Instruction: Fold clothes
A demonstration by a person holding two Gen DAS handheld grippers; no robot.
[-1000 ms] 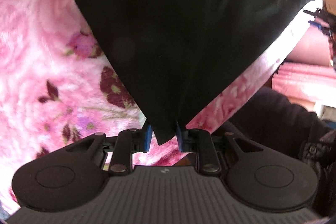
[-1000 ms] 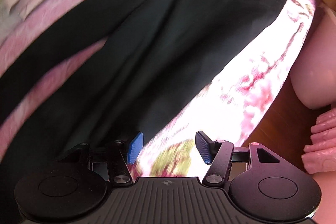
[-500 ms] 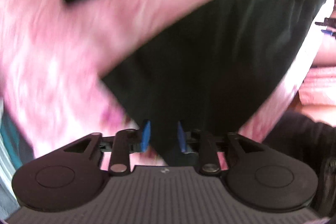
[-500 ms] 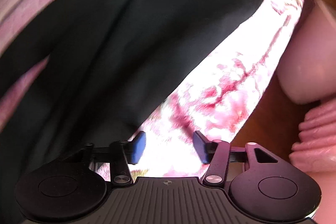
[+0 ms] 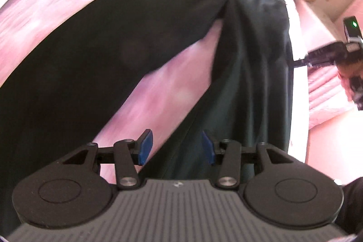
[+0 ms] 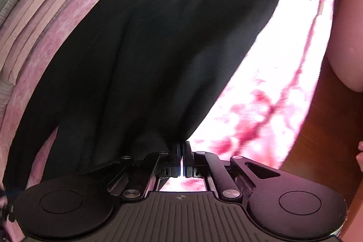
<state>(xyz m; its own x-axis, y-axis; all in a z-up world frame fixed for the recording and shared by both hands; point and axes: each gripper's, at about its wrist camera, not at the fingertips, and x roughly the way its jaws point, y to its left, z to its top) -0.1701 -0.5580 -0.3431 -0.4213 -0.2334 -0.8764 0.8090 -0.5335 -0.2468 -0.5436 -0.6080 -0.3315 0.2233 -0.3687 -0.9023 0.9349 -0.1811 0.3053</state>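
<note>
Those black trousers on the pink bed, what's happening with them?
A person with a handheld gripper in each hand is folding the black trousers on a pink floral blanket. The right gripper is shut at the garment's near edge, apparently pinching it. The left gripper is open, its blue pads either side of one trouser leg without clamping it. The two legs lie spread apart, pink blanket showing between them, so the fold is not yet made.
</note>
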